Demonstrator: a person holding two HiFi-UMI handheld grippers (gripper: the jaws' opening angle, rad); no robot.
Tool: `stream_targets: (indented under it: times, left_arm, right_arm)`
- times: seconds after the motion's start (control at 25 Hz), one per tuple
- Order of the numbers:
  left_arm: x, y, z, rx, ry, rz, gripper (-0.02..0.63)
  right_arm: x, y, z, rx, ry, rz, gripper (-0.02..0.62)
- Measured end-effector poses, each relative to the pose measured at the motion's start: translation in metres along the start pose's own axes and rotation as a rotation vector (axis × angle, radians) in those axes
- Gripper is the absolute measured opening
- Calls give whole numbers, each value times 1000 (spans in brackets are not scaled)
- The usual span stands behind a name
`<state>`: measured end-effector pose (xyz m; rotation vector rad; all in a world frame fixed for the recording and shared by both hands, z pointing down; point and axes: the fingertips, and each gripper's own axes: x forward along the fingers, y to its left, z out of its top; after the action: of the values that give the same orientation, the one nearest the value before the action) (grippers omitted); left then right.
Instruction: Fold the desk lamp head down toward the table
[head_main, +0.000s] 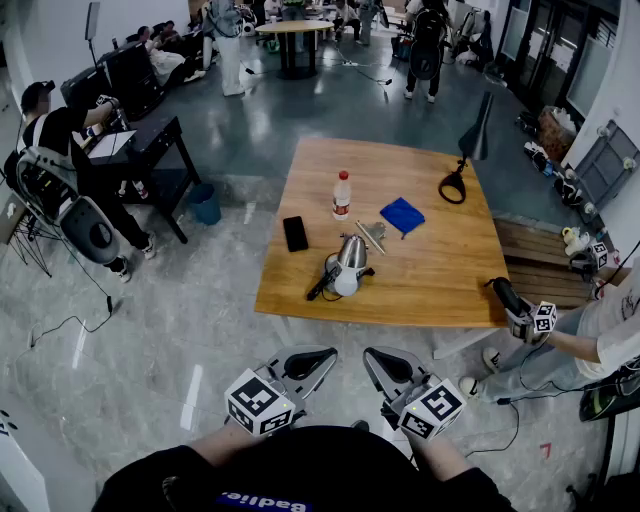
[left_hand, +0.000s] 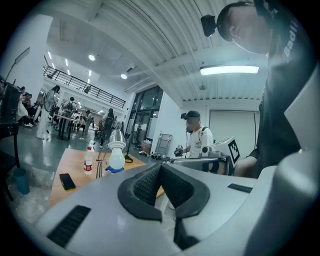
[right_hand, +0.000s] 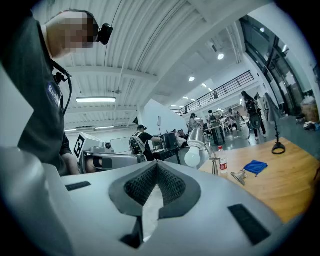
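Left gripper (head_main: 318, 356) and right gripper (head_main: 374, 358) hover short of the table's (head_main: 420, 285) near edge, with the desk lamp (head_main: 346, 266) standing just inside it, ahead and between them. Left gripper view shows jaws together on nothing and the lamp ahead-left. Right gripper view shows the same empty closed jaws and the lamp ahead-right.

The left tongs (head_main: 330, 352) and right tongs (head_main: 370, 352) are pale grey, with black ribbed pads and black-and-white square markers. Ahead of them the counter (head_main: 420, 290) is light-brown wood, and the desk lamp (head_main: 347, 262) on it is silver with a white bulb. Beyond the lamp are a black phone (head_main: 295, 233), a blue cloth (head_main: 402, 215) and a clear bottle (head_main: 342, 195) with a red cap and label.
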<state>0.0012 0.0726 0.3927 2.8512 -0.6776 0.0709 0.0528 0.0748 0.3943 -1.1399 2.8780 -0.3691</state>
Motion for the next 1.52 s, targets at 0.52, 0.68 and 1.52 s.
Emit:
stream_targets:
  times: [0.52,0.68,1.52]
  left_arm:
    - [0,-6,1,2,6,-4,9]
    - [6,-2,2,8,8,10,9]
    - [42,18,-11,-2,20,174,9]
  right_arm:
    - [-4,4,10,4,-29,19,5]
    - [-5,-2,14,5,-41,32,5]
    - [-3,-58,9,11,13,155,5]
